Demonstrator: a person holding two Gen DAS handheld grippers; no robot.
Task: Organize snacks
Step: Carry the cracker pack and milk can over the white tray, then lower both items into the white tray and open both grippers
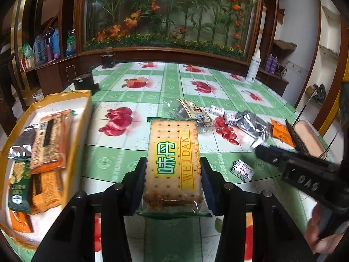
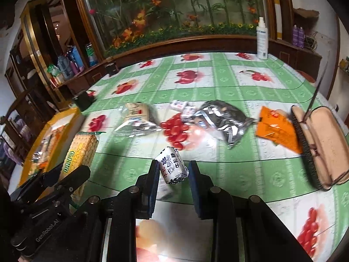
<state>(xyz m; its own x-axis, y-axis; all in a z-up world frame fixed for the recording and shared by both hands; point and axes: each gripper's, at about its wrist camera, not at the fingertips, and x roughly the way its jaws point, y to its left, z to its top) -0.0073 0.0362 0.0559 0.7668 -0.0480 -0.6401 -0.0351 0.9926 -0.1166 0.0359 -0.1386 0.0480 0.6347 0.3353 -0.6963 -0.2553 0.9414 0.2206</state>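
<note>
- Yellow box (image 1: pixel 86 100) sits at far left on the green checked tablecloth (image 1: pixel 122 161), already holding several snack packs; use it as the landmark.
- Left gripper (image 1: pixel 173 174) is clamped on the WEIDAN cracker pack (image 1: pixel 172 159), pads pressing both long edges; pack is just right of the box and looks lifted off the cloth.
- Step in hand, as I judge it: carry the pack left and set it in the box. Keep it flat and clear the near wall before lowering; crackers are brittle, so don't squeeze harder.
- Free space in the box looks to be toward its far end; aim there, not onto the stack.
- Right gripper (image 2: pixel 172 172) is further right of the box, jaws narrowly apart around a small milk candy (image 2: pixel 172 167); contact looks light, can't tell if it's truly gripped.
- Centre the candy between the pads before closing; it's small and could roll or pop out.
- Well right of the box: a clear-wrapped pack (image 2: pixel 137 118), silver foil bag (image 2: pixel 224 120), orange packet (image 2: pixel 277 128), still loose.
- Farthest right: an open glasses case (image 2: pixel 320 144), not a snack; leave it.
</note>
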